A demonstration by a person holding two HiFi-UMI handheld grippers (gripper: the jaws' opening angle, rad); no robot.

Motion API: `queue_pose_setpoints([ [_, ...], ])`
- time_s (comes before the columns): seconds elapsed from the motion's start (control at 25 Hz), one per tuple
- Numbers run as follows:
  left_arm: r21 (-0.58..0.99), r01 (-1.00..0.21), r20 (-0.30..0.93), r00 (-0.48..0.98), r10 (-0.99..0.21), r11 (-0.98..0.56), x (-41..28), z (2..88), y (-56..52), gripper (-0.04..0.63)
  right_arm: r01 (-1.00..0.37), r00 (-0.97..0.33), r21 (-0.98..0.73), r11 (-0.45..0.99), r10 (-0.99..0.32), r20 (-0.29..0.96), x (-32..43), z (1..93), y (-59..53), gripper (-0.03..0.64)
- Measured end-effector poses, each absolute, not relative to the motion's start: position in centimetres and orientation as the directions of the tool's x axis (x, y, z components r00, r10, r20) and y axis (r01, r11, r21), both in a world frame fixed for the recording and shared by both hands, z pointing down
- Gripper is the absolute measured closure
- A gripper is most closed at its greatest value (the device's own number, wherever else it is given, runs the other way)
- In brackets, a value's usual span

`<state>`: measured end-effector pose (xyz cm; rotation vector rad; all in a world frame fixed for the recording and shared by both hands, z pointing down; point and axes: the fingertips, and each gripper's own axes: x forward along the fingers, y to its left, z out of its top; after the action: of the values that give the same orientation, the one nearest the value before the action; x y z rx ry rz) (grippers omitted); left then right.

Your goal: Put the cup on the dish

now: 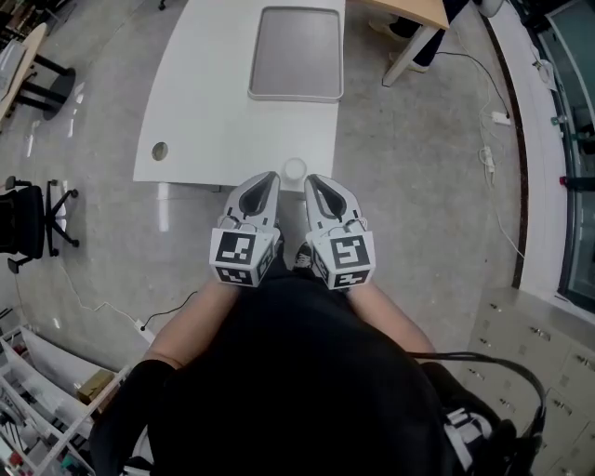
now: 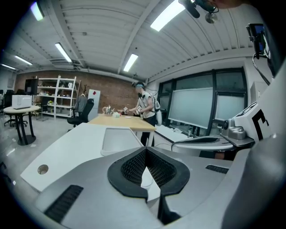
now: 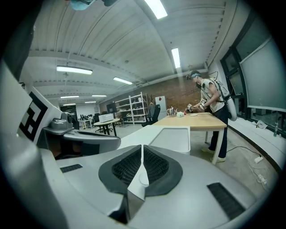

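A small white cup (image 1: 294, 168) stands at the near edge of the white table (image 1: 204, 112). Farther back on the same table lies a grey rectangular dish-like tray (image 1: 296, 54), also in the left gripper view (image 2: 118, 138) and the right gripper view (image 3: 172, 137). My left gripper (image 1: 268, 178) and right gripper (image 1: 316, 181) are side by side just short of the table edge. They point at the cup, one tip on each side of it. Both are shut, their pads meeting at the tips with nothing between them. A pale round shape, probably the cup (image 3: 143, 179), shows below the right gripper's closed tips.
The table has a round cable hole (image 1: 160, 150) near its left front corner. A wooden table (image 1: 418, 11) stands beyond the tray, with a person (image 3: 210, 96) working at it. An office chair (image 1: 28, 218) is on the floor at left, and shelves line the far wall.
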<state>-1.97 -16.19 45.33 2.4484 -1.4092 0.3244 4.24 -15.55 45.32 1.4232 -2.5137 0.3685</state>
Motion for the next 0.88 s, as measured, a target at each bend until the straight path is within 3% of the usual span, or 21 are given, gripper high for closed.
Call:
queue_pose_setpoints([
  [0.44,0.152,-0.851,0.437,0.513,-0.739,-0.502,-3.6,51.4,-20.2,0.589,-0.859,-0.494,-0.126,0.495,-0.743,0.451,1.9,51.9,-18.2,0.589],
  [0.56,0.160,-0.848,0.447,0.519,-0.729,-0.506,-3.6,52.3,-21.2,0.589,-0.850,-0.508,-0.144,0.506,-0.717,0.478,1.5,53.3,-18.9,0.475],
  [0.88,0.185,-0.848,0.483,0.519,-0.706,-0.497,-4.5,55.0,-23.2,0.589,-0.837,-0.516,-0.163,0.522,-0.653,0.555,0.2,57.0,-20.1,0.373],
])
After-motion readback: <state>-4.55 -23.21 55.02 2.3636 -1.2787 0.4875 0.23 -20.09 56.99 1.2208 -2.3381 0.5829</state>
